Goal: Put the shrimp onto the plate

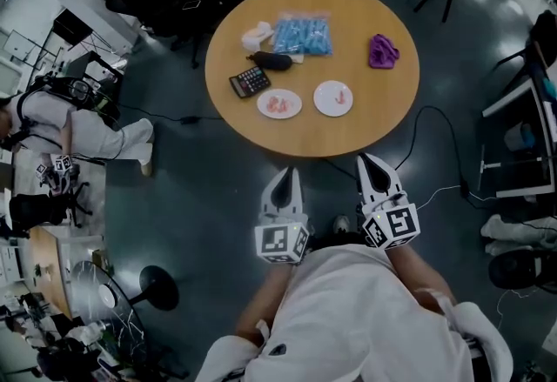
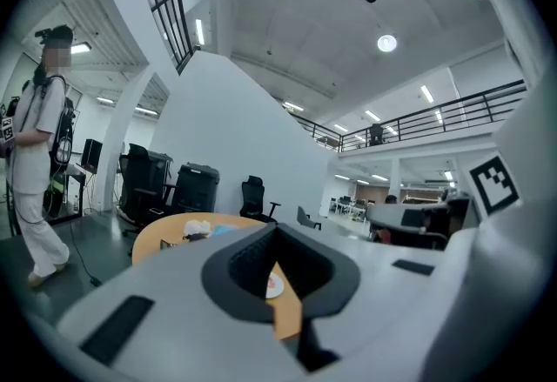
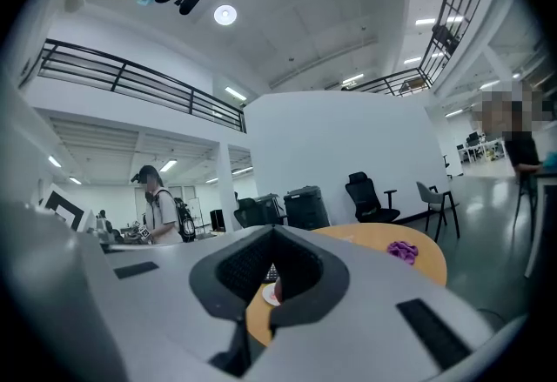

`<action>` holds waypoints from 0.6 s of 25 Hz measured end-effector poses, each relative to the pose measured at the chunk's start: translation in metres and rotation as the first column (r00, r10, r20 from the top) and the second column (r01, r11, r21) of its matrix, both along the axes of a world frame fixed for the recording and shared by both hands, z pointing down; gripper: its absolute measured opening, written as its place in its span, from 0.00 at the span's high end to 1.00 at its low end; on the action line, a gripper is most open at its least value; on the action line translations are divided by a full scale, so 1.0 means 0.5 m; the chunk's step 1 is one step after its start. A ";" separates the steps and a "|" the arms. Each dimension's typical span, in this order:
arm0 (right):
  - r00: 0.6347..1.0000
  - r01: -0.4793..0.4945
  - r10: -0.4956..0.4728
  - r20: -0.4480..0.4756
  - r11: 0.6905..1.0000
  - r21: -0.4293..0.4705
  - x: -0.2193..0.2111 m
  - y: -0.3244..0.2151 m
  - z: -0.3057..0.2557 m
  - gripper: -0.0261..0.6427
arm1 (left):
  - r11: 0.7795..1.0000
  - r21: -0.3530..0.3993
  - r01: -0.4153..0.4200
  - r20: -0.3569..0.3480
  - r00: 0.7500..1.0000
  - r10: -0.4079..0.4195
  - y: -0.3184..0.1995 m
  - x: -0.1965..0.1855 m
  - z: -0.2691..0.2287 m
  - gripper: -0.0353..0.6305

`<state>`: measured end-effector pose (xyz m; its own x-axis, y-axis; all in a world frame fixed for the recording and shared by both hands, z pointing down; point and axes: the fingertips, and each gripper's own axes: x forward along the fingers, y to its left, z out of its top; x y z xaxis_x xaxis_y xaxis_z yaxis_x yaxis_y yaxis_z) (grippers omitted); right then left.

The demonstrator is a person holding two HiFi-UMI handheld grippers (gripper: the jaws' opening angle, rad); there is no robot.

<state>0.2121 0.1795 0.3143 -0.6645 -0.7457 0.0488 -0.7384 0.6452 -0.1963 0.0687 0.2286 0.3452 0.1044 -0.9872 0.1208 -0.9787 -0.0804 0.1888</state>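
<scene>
**Head view, looking steeply down.** You are holding two grippers close in front of your body, over the dark floor (image 1: 218, 197). They are on the near side of one round wooden table (image 1: 383, 115). The left gripper (image 1: 285, 183) and the right gripper (image 1: 374, 170) are pointing toward the table side by side, both well apart from it.

**Gripper views.** Each pair of jaws is pressing together at the tips with nothing pinched between them. Part of the tabletop is showing through the notch behind the tips.

**Plates and shrimp.** Two white plates are lying toward the table's near edge, close together but not touching.
- The left plate (image 1: 294, 110) is carrying a small heap of pink shrimp (image 1: 278, 102).
- The right plate (image 1: 324, 106) is carrying a smaller pink piece (image 1: 341, 96).
- The number of pieces on either plate is too small to count.

**Other things on the table,** one of each:
- A calculator (image 1: 250, 81) is lying just left of the left plate.
- A black object (image 1: 270, 61) is lying behind the calculator.
- A white crumpled wad (image 1: 257, 35) is lying at the far left.
- A blue packet (image 1: 303, 35) is lying just right of the wad.
- A purple cloth (image 1: 383, 50) is lying apart at the right.

**Surroundings.** One person in white (image 1: 83, 132) is at the far left of the floor.
</scene>
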 end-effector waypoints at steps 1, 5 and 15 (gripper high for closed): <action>1.000 0.002 -0.002 0.000 1.000 0.004 0.001 -0.002 -0.001 0.94 | 1.000 -0.004 0.001 0.000 1.000 -0.001 -0.003 0.001 0.004 0.94; 1.000 0.016 -0.016 -0.007 1.000 0.008 0.010 -0.016 0.002 0.94 | 0.999 -0.028 0.017 0.008 1.000 -0.017 -0.022 0.006 0.027 0.94; 0.999 0.032 -0.032 -0.016 0.999 -0.022 0.005 -0.121 0.049 0.94 | 0.994 -0.107 0.036 0.067 0.997 -0.029 -0.139 -0.029 0.122 0.94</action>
